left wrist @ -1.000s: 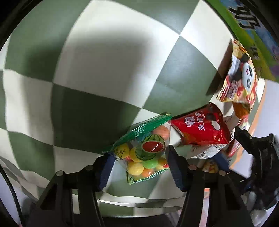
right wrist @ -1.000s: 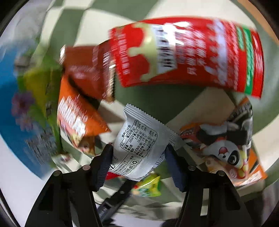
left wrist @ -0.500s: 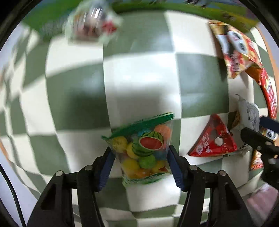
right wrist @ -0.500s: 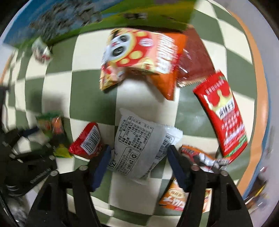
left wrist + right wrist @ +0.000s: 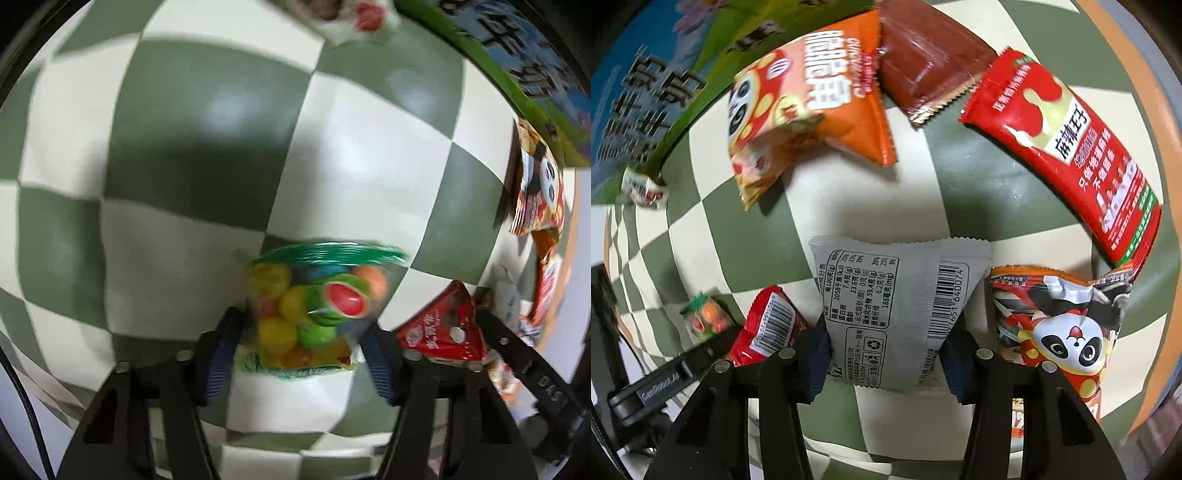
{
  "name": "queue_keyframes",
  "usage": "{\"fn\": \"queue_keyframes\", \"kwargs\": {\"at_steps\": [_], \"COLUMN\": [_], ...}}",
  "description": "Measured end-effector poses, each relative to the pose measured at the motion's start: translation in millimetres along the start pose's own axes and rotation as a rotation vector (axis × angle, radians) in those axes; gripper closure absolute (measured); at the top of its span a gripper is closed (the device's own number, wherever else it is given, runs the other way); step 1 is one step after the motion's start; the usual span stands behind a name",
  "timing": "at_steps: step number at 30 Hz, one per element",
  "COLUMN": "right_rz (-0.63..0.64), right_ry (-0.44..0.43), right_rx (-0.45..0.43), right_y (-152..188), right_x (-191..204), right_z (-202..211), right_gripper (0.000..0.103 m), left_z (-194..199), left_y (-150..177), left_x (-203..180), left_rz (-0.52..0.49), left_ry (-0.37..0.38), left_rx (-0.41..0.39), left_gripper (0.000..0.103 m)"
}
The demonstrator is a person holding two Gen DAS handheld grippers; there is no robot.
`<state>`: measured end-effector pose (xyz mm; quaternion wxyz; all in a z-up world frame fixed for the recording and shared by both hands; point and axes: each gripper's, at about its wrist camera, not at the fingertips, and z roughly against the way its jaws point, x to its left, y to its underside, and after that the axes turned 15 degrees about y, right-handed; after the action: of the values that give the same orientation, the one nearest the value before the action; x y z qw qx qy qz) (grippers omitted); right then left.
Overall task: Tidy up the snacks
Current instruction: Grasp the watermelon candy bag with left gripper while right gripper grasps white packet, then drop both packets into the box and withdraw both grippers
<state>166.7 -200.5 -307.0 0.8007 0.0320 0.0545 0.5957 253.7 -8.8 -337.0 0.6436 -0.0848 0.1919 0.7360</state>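
- Left gripper [image 5: 301, 349]: the blue-padded fingers have just been closing and now pinch one clear candy bag [image 5: 317, 306] by its sides. Green strip along the top, a watermelon picture on the front, round yellow, green and orange sweets inside. Bag hangs over the checked tabletop [image 5: 184, 147].
- Right gripper [image 5: 884, 363]: fingers have also just been closing and now squeeze one grey packet [image 5: 897, 310] at its lower end, back side showing. Nutrition table, recycling mark and a barcode ending "640074" can be read.
- Right wrist view, lying on the green-and-cream checks: two panda-print packets, one orange [image 5: 809, 107] at upper left, one [image 5: 1063, 325] at lower right just beside the grey packet.
- One long red packet [image 5: 1067, 155] at right, Chinese lettering "麻辣王子".
- One brown wrapper [image 5: 927, 55] at top, no readable text.
- One small red packet [image 5: 768, 328] at lower left, barcode up, just beside the left finger.
- One small white wrapped sweet [image 5: 644, 186] at far left, beside a blue-and-green printed box [image 5: 635, 96]; its large characters are too blurred to read.
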Motion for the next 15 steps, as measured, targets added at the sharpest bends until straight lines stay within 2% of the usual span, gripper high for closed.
{"fn": "queue_keyframes", "kwargs": {"at_steps": [2, 3, 7, 11, 15], "right_rz": [0.016, 0.024, 0.048, 0.077, 0.102], "right_ry": [0.012, 0.017, 0.019, -0.023, -0.109], "right_rx": [-0.014, -0.022, -0.069, -0.125, -0.203], "right_y": [4.7, 20.2, 22.5, 32.2, 25.4], "right_x": [5.3, 13.5, 17.4, 20.6, 22.9], "right_z": [3.5, 1.8, 25.7, 65.7, 124.2], "right_gripper": [0.052, 0.052, 0.052, 0.053, 0.053], "left_z": [1.3, 1.2, 6.2, 26.1, 85.9], "left_y": [2.7, 3.7, 12.7, 19.0, 13.4], "left_x": [-9.9, -13.0, -32.1, -74.3, -109.4], "left_rz": [-0.062, -0.08, -0.139, -0.185, -0.226], "left_ry": [-0.053, -0.068, -0.105, -0.08, 0.037], "left_rx": [-0.023, -0.027, -0.046, -0.072, -0.126], "left_gripper": [0.055, 0.055, 0.056, 0.056, 0.056]}}
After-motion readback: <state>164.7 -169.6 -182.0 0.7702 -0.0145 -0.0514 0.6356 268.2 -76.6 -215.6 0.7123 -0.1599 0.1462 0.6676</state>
